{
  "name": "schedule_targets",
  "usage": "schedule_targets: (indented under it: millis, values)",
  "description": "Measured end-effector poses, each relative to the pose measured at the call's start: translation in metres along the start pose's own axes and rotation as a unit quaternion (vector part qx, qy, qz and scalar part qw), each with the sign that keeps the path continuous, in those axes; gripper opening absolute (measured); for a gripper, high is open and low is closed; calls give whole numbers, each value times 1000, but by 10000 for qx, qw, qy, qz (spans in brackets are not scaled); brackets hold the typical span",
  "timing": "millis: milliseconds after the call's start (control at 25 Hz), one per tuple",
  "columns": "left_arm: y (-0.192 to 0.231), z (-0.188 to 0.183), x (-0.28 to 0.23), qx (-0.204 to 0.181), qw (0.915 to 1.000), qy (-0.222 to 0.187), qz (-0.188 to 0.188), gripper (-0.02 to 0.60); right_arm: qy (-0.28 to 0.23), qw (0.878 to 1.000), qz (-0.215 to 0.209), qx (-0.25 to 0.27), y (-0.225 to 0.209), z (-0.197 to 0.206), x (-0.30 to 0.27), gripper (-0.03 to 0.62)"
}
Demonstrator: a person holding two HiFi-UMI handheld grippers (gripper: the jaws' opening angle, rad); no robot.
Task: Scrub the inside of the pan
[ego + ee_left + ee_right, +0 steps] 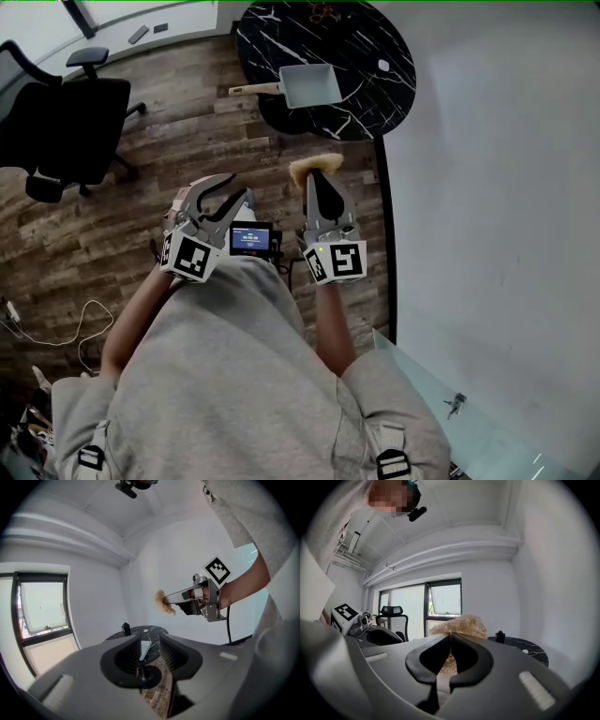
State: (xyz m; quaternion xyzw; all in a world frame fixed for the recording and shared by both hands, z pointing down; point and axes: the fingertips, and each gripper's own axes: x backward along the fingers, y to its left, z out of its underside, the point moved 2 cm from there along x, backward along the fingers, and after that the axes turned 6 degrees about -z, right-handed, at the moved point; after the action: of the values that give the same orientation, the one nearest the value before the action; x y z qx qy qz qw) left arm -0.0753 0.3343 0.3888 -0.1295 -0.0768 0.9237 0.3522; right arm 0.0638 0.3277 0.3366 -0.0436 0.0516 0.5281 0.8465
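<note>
One square grey pan [311, 85] sits on a round black marbled table [281, 37] at 12 o'clock from the person, well apart from both grippers. Its wooden handle [253, 90] points to 9 o'clock and its pale inside faces up. A small white thing [382, 65] lies on the tabletop at the pan's 2 o'clock. The table stands where a wood-plank floor [187, 131] meets a white wall [497, 187] along 3 o'clock. A black office chair [66, 122] stands at 10 o'clock, and a pale cable [66, 328] lies on the floor at 8 o'clock. The right gripper [317, 178] is clamped on a golden scrubber [314, 165], held over the floor short of the table. The left gripper [236, 187], near it at 9 o'clock, has its jaws moderately apart with nothing between them. A small screen device [250, 238] sits at the person's waist between the two grippers
</note>
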Motion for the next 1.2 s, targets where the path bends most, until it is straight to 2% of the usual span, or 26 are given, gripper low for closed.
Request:
schedule_targets:
  millis: [160,400,640,840,920,1080,1200]
  values:
    - [0,6,-59,-96,9991,403,97,119,123,9998,94,-131,-70,16,-27,28]
    - [17,29,-122,7,9941,1082,86,133,353,9990,248,-142,-163,42,-71,28]
    - [51,55,-174,-281,9887,1435,323,139,752,9962,398,187,-220,66,-130,28]
    - [90,95,-222,-559,9823,1659,667,147,1256,9887,553,610,-250,90,-185,28]
    - [99,121,-240,-629,9764,1873,876,160,1610,9823,590,749,-257,107,-206,28]
    - [109,173,-278,-945,9579,2390,1279,175,2344,9656,615,943,-280,148,-240,28]
    - [113,205,-295,-982,9461,2700,1494,184,2877,9506,546,1033,-296,184,-268,28]
